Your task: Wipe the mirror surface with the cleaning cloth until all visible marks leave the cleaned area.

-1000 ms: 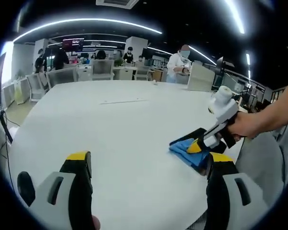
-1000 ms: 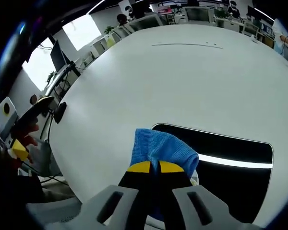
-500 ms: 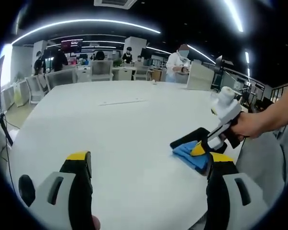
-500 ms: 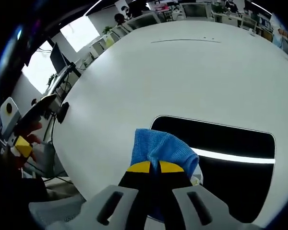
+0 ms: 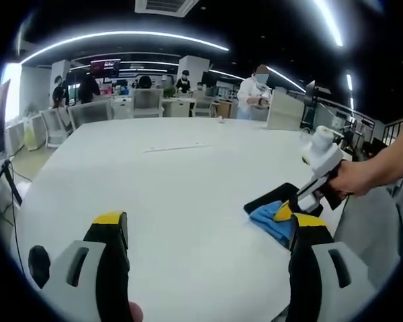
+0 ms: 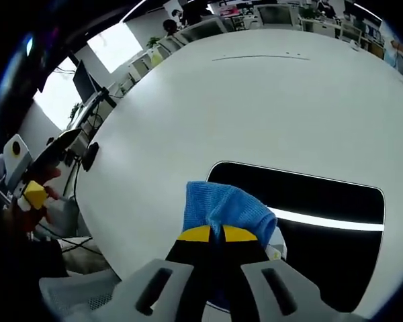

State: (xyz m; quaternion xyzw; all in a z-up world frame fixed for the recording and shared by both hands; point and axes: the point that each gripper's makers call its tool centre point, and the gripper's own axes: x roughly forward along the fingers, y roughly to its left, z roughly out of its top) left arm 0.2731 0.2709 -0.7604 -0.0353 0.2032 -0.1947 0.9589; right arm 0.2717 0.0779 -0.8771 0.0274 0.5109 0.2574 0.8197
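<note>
A big round white counter [image 5: 168, 188] takes up most of the room here. Far across it lies a thin pale strip [image 5: 176, 147], maybe tape, too small to tell. Behind the counter stand pale chairs [image 5: 148, 102] and desks. A person in a white coat [image 5: 255, 94] stands at the back. Long light strips [image 5: 121, 37] curve over the dark ceiling. A bright window [image 6: 114, 45] glows beyond the counter's edge.
</note>
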